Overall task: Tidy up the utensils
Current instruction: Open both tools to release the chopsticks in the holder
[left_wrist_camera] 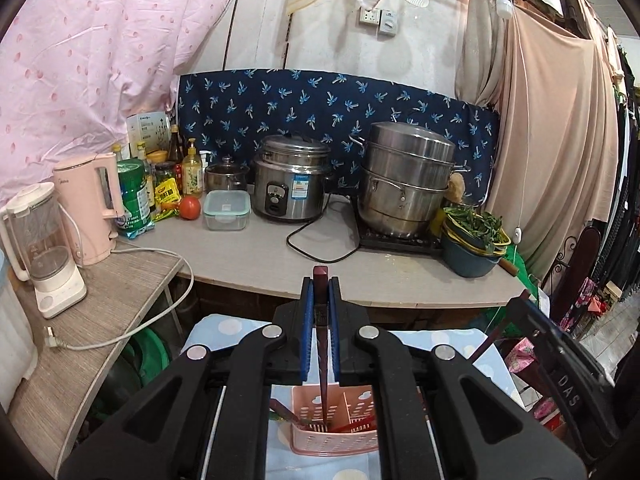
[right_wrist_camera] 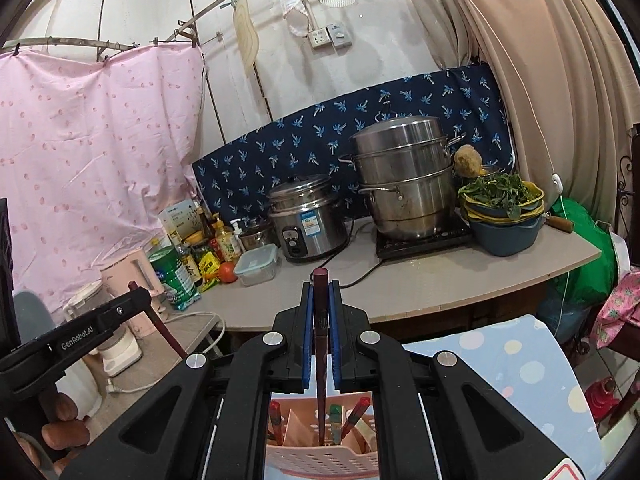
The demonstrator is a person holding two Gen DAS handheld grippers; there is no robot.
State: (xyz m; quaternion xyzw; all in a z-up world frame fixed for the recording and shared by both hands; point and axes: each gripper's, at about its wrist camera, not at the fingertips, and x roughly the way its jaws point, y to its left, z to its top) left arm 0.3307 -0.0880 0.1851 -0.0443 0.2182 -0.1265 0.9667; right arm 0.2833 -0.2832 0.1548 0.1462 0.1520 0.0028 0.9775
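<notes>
Two grippers up: the left gripper (left_wrist_camera: 321,292) clamps one dark red chopstick (left_wrist_camera: 321,280), the right gripper (right_wrist_camera: 321,292) clamps one more chopstick (right_wrist_camera: 321,284). One pink utensil basket (left_wrist_camera: 334,440) below, a few red-handled utensils in it, count unclear. On the bench (left_wrist_camera: 280,256): one rice cooker (left_wrist_camera: 291,178), one stacked steel steamer (left_wrist_camera: 406,178), one tomato (left_wrist_camera: 189,207), one clear lidded box (left_wrist_camera: 226,210), one pink kettle (left_wrist_camera: 89,204), one blender (left_wrist_camera: 42,248). Bottles cluster, too crowded to count.
</notes>
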